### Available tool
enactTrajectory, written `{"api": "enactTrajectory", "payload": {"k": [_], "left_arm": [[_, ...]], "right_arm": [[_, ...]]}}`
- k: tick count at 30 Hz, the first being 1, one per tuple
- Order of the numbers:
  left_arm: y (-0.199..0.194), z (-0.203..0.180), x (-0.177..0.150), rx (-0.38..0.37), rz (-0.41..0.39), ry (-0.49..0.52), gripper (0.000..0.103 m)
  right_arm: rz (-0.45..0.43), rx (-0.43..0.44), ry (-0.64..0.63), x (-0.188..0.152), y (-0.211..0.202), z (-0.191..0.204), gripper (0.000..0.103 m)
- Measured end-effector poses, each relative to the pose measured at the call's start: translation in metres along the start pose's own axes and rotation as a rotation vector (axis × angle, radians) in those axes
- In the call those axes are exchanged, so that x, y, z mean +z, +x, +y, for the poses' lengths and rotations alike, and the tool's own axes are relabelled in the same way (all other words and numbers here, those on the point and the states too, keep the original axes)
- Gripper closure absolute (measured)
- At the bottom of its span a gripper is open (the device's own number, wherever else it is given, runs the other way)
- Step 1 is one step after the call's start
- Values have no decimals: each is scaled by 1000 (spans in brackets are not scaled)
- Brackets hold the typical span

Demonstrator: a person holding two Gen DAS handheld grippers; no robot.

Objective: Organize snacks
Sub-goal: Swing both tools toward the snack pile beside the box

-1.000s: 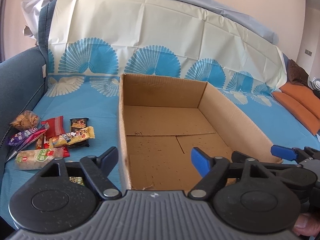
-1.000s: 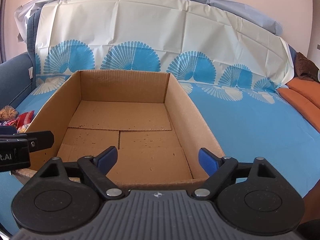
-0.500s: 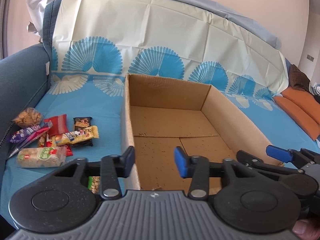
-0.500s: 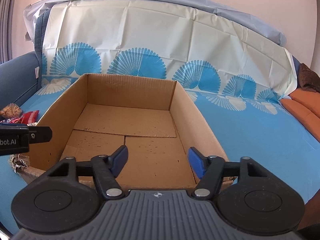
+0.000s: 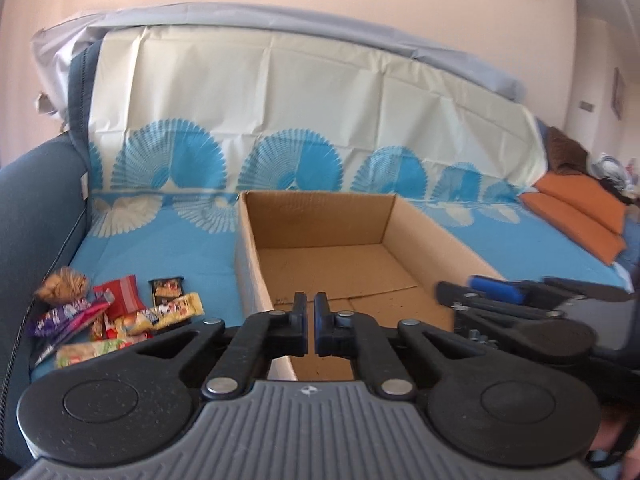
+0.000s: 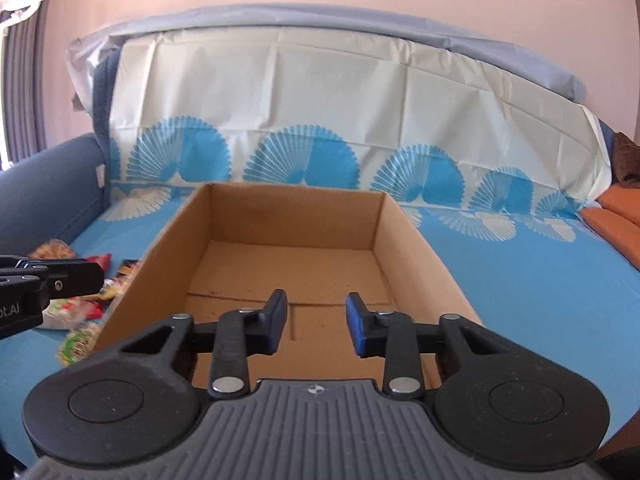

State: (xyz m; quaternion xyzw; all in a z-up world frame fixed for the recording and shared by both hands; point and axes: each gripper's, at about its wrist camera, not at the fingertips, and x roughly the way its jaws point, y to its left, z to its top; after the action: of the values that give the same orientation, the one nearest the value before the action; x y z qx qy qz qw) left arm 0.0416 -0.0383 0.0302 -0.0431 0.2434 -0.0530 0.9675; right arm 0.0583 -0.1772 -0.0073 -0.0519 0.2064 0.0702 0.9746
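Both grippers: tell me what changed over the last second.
The left gripper has closed its fingers fully on nothing. The right gripper has been closing too, a gap remaining, nothing between its fingers. Both views lifted slightly. The open brown cardboard box stays empty, and the pile of wrapped snacks lies untouched beside it.
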Motion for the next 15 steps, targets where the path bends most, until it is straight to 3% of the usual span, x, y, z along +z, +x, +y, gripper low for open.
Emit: {"api": "enactTrajectory", "payload": {"k": [6,9,14,15], "left_arm": [[-31,38,22,-70,-70,97,101],[-42,69,14,-35,-80,148,100],[-38,126,-31,35,0,98,100],[-41,135,-33,42,-24,69,100]], "right_arm": [[-31,120,-8,4,-7,35,74],[-25,191,-28,4,-11,56,62],[-59,299,-107,1,-22,89,59],[-59,316,-116,0,-24,95,59]]}}
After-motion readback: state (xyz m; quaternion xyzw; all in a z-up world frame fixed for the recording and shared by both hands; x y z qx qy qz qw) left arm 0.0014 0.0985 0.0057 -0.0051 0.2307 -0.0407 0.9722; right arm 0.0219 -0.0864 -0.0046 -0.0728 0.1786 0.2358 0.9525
